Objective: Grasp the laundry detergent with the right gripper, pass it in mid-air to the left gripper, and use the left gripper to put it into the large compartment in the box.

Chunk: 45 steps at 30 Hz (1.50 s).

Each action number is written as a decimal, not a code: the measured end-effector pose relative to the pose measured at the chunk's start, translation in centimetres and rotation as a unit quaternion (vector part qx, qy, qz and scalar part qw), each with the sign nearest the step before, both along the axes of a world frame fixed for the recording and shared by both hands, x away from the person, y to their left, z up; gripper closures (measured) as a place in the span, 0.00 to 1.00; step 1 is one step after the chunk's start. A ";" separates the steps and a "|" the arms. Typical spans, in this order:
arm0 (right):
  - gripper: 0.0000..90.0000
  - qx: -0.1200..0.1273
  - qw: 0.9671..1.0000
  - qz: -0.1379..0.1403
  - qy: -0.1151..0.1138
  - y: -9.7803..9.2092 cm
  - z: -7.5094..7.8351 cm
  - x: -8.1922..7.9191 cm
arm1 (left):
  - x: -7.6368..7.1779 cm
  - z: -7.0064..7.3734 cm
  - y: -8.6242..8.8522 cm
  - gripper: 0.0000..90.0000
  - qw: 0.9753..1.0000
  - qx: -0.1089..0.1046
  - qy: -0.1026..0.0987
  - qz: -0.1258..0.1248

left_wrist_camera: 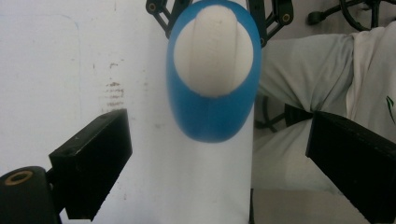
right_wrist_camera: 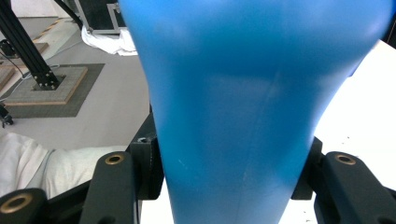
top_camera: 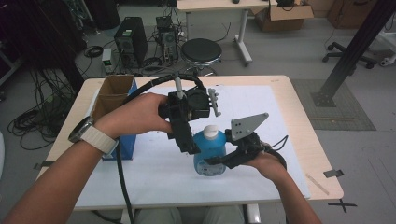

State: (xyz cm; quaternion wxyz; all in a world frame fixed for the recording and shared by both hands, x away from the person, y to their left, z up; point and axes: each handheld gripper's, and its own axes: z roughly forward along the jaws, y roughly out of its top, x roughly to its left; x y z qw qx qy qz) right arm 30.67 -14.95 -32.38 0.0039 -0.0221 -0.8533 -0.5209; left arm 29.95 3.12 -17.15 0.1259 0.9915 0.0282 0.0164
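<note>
A blue bottle (top_camera: 208, 156) with a white cap (top_camera: 211, 132) stands upright on the white mat (top_camera: 271, 140). My right gripper (top_camera: 215, 161) comes in from the right and is shut on the bottle's body; in the right gripper view its jaws press both sides of the blue bottle (right_wrist_camera: 233, 93). My left gripper (top_camera: 192, 144) hangs just above and to the left of the cap, pointing down, open. In the left gripper view the white cap (left_wrist_camera: 213, 51) and blue shoulder (left_wrist_camera: 210, 119) lie ahead between the spread jaws of the left gripper (left_wrist_camera: 219, 163), untouched.
A cardboard box (top_camera: 113, 100) with a blue side stands at the table's left, close behind my left wrist. The wooden table edge (top_camera: 322, 158) runs at the right. On the floor beyond are a black stool (top_camera: 201, 51), computer towers (top_camera: 131, 39) and cables.
</note>
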 end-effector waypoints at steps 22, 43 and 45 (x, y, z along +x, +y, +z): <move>0.49 0.001 1.000 -0.003 -0.001 -0.1 0.3 0.0 | 0.9 -1.5 -1.8 0.09 1.000 -0.005 0.004 -0.005; 0.49 -0.003 1.000 -0.003 0.000 0.1 0.3 -0.2 | 0.7 -2.9 -3.2 0.17 1.000 0.012 -0.003 -0.022; 0.49 -0.001 1.000 -0.003 -0.001 0.0 0.3 -0.2 | 0.7 -3.0 -3.3 0.18 1.000 0.011 -0.004 -0.022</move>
